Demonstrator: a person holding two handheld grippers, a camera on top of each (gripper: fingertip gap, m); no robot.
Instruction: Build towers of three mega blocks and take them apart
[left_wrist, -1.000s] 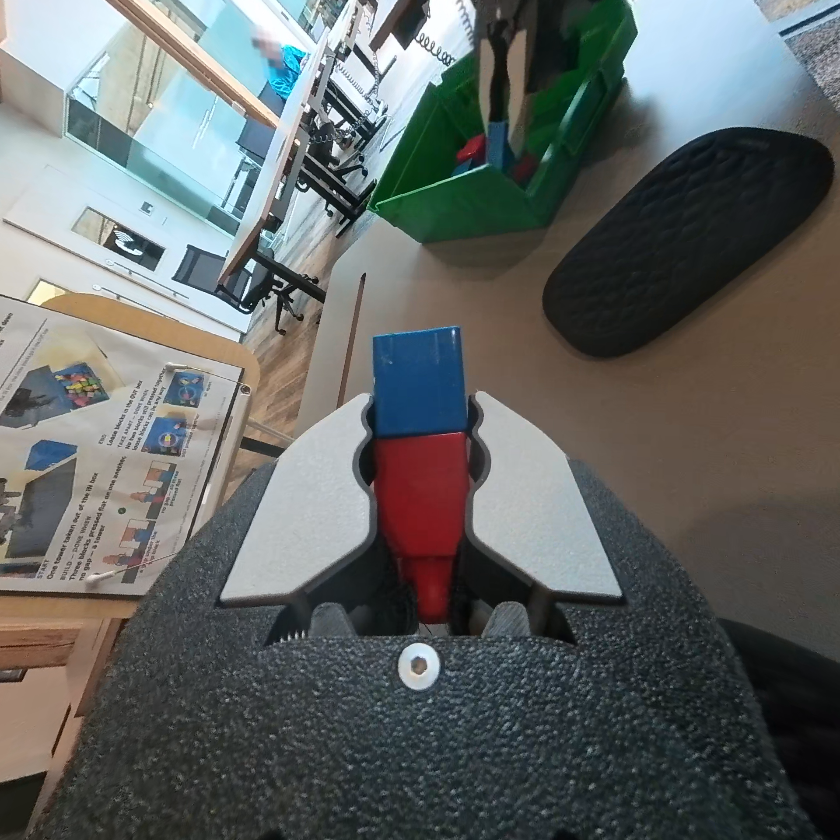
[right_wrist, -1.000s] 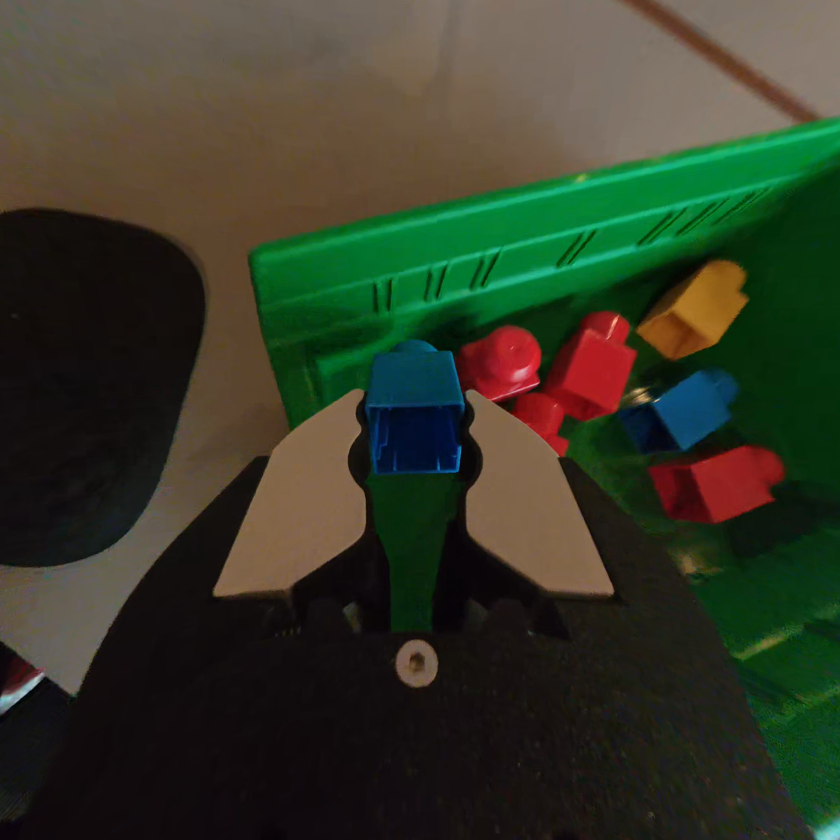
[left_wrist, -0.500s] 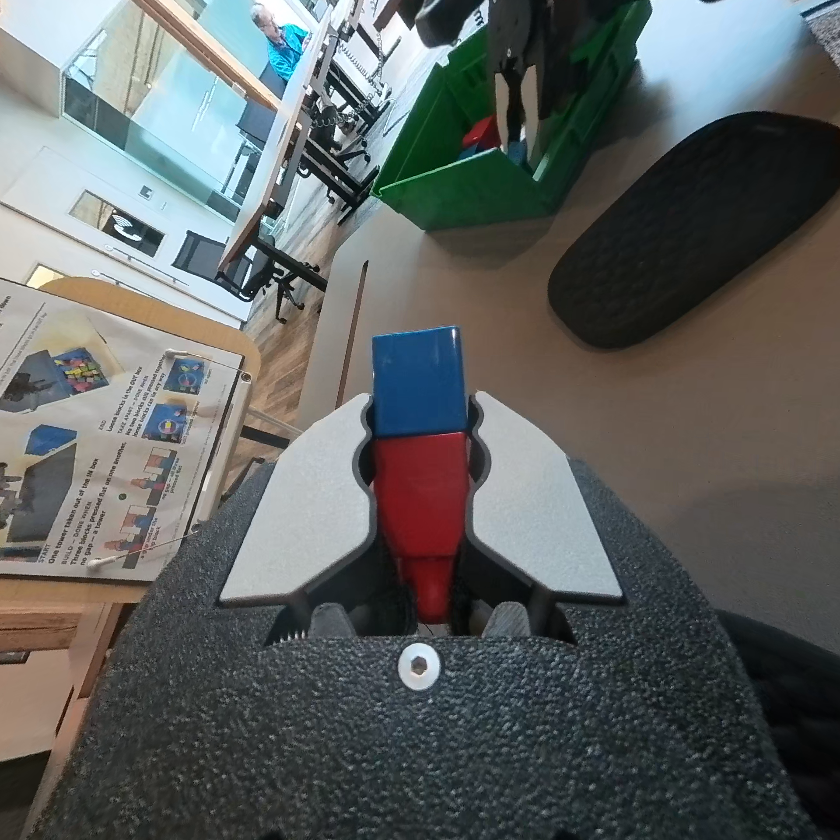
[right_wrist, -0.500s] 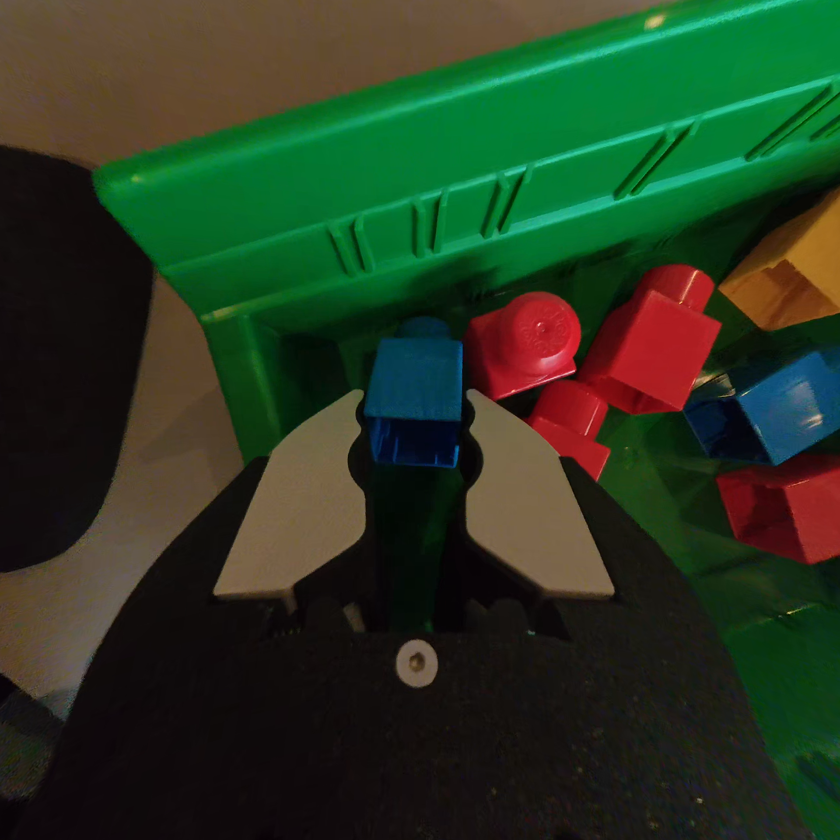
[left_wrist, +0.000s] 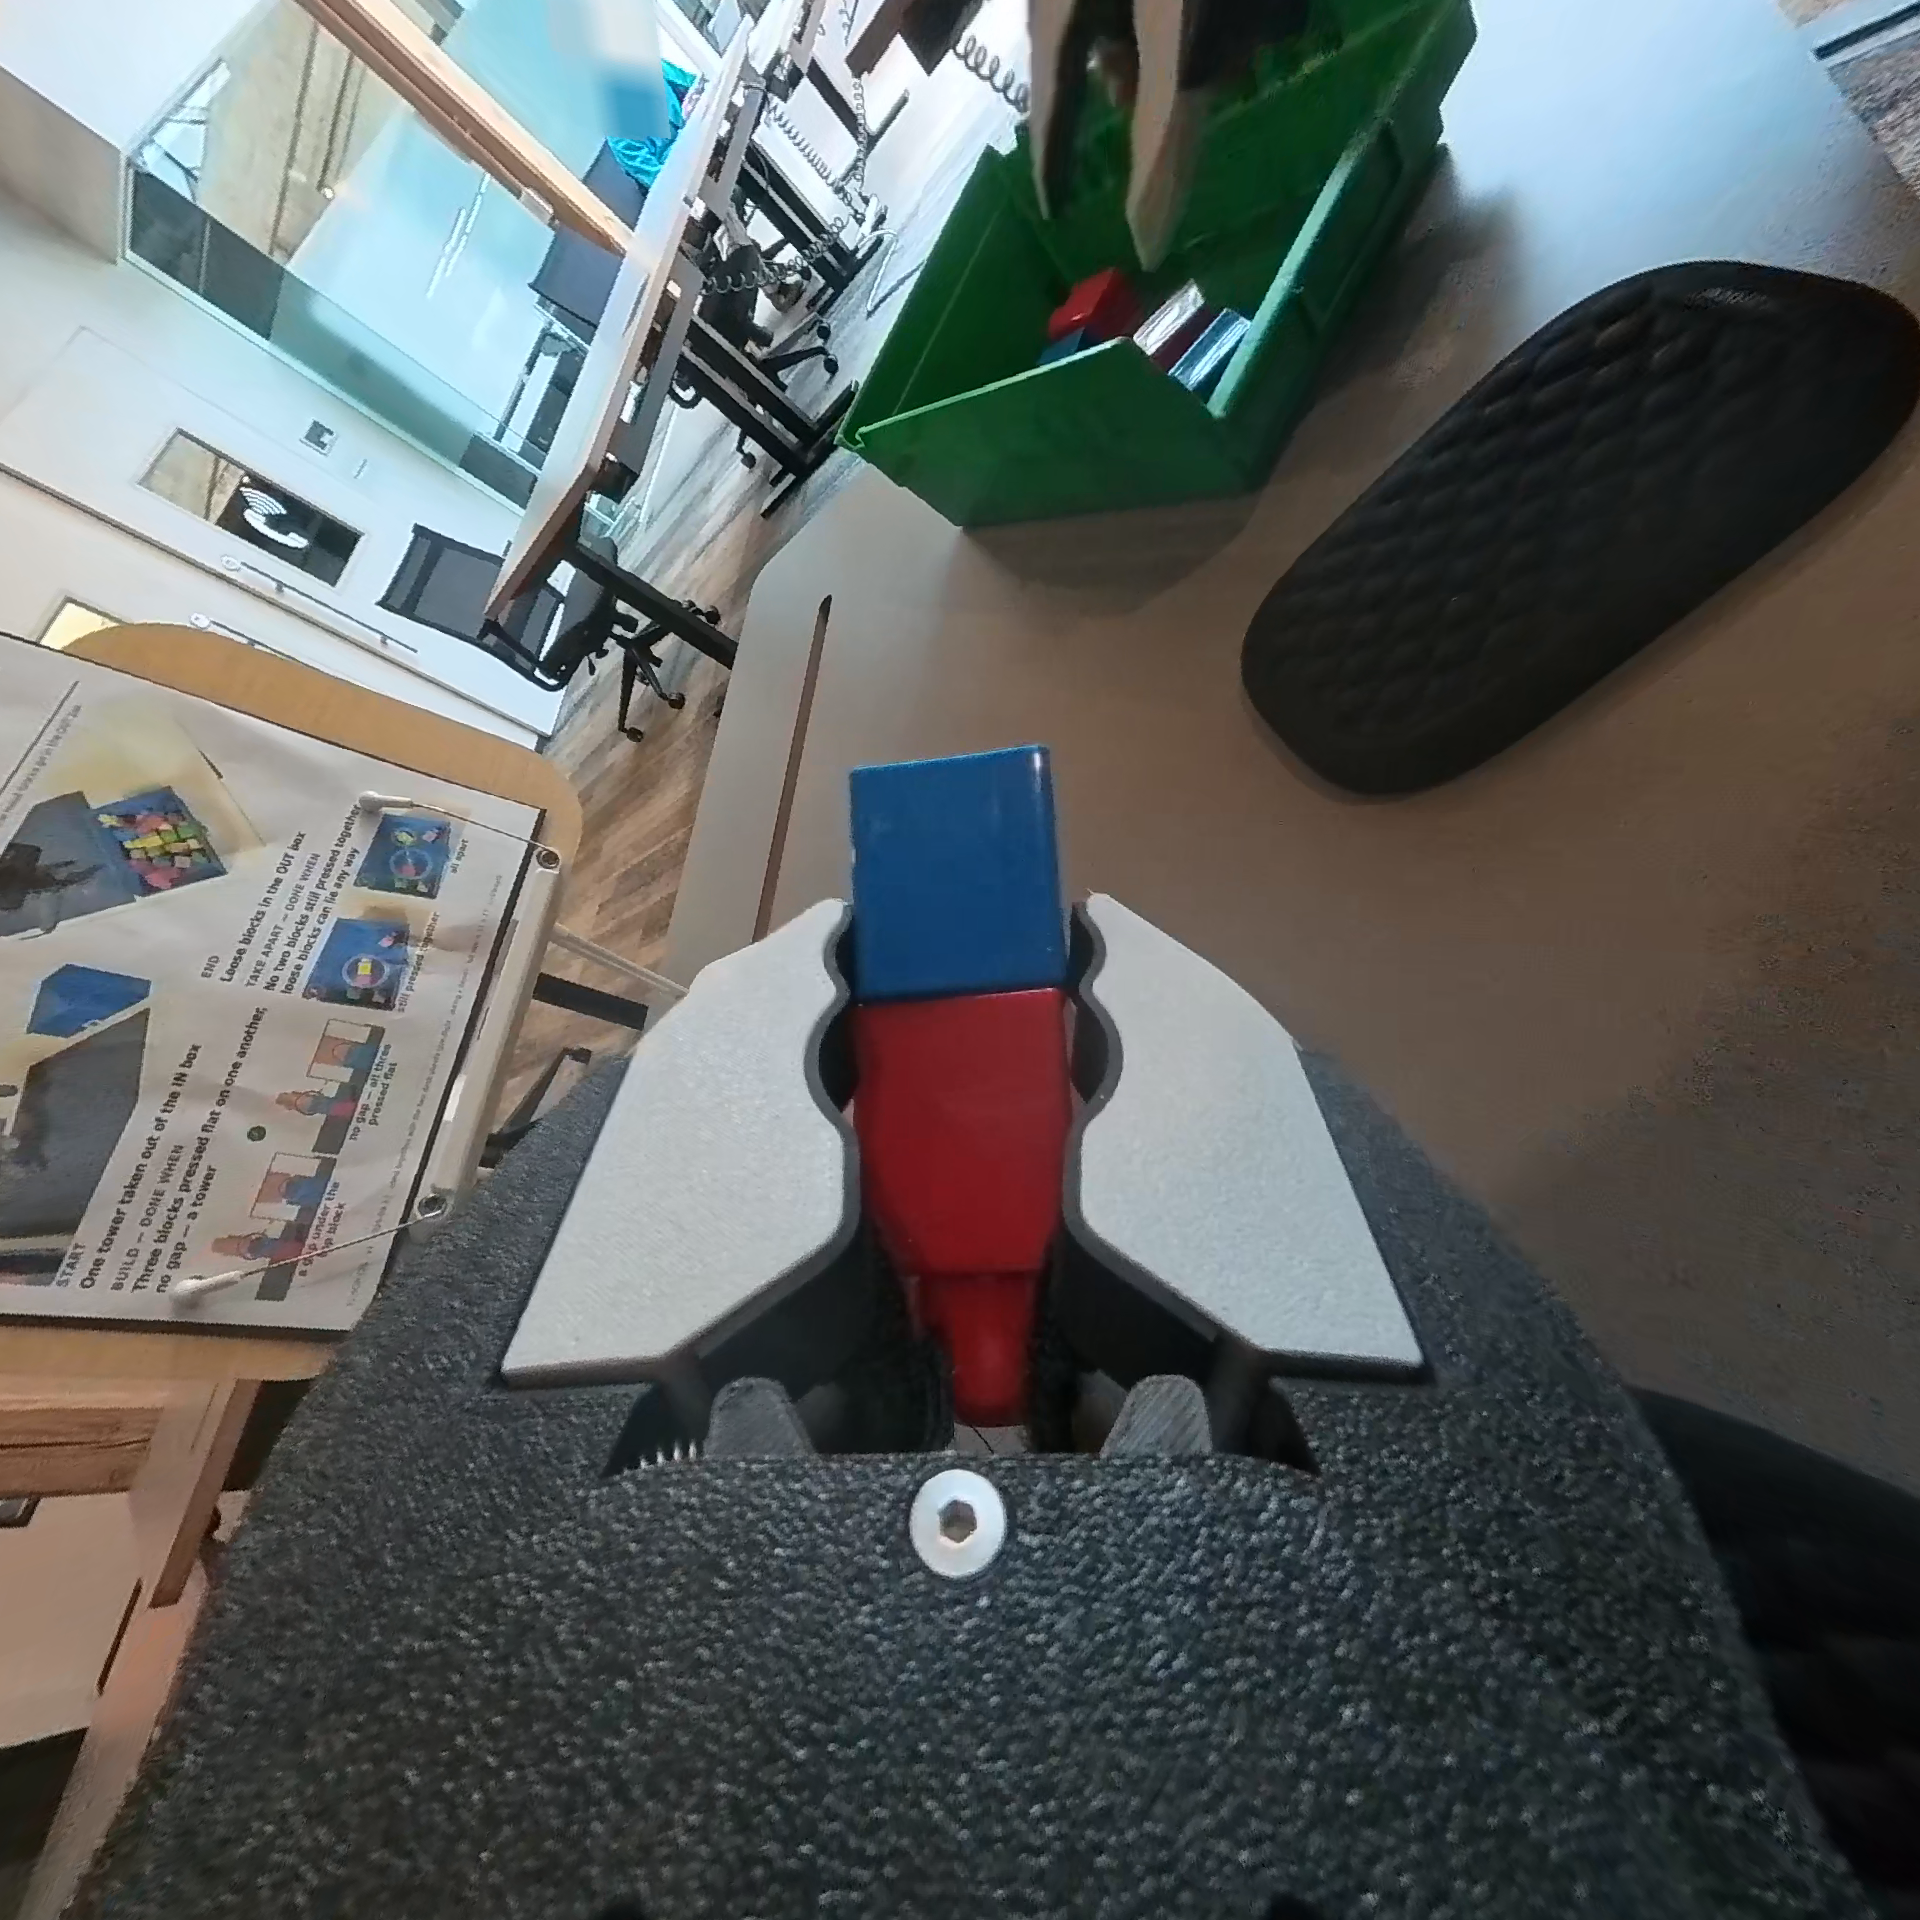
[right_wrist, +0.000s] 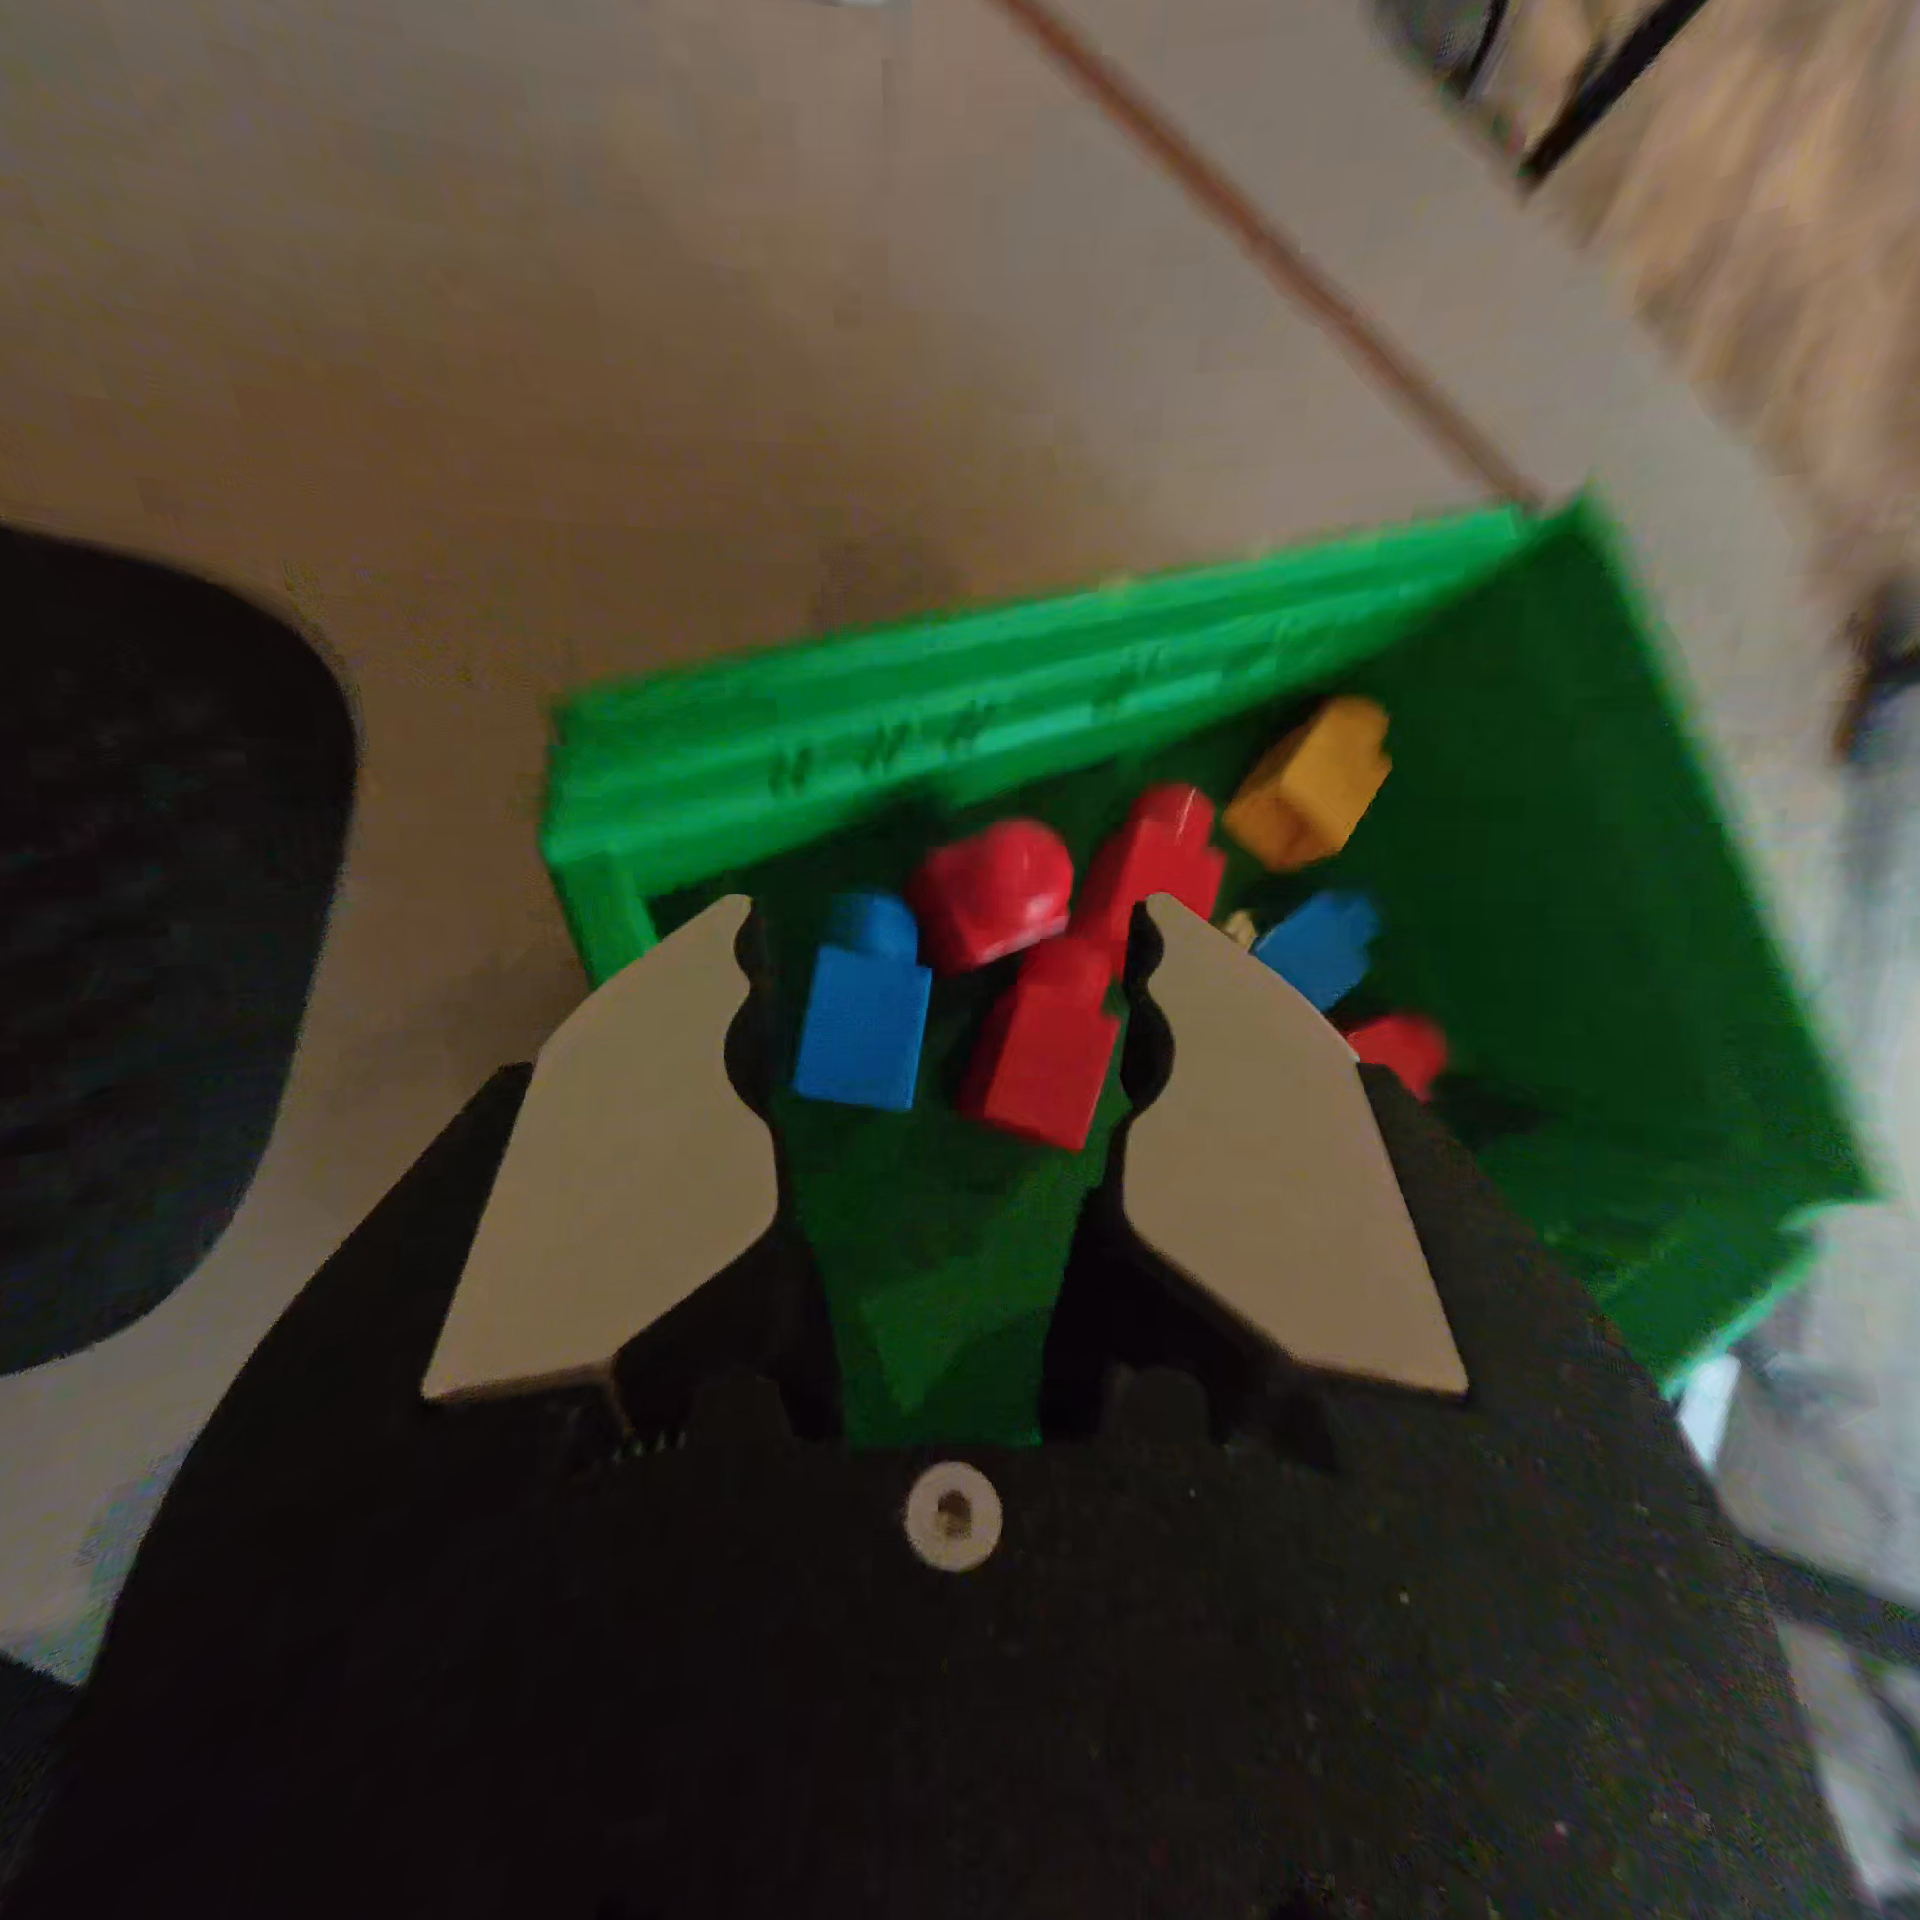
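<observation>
My left gripper (left_wrist: 958, 925) is shut on a stack of two joined blocks, a blue block (left_wrist: 956, 878) on a red block (left_wrist: 961, 1122), held above the tan table (left_wrist: 1507, 1039). My right gripper (right_wrist: 940, 920) is open and empty above the green bin (right_wrist: 935, 717). A blue block (right_wrist: 862, 1013) lies loose in the bin below its fingers, beside several red blocks (right_wrist: 1039, 1049), another blue block (right_wrist: 1320, 945) and a yellow block (right_wrist: 1309, 779). In the left wrist view the right gripper (left_wrist: 1101, 125) hovers over the green bin (left_wrist: 1091, 436).
A black oval pad (left_wrist: 1579, 520) lies on the table right of the bin; it also shows in the right wrist view (right_wrist: 156, 935). An instruction sheet (left_wrist: 239, 1008) on a wooden board stands at the left. Desks and chairs lie beyond the table edge. Tip to tip, the grippers are about 35 cm apart.
My right gripper opened and let go of the blue block, which now lies in the green bin; the gripper rose away from it. My left gripper kept its blue and red stack.
</observation>
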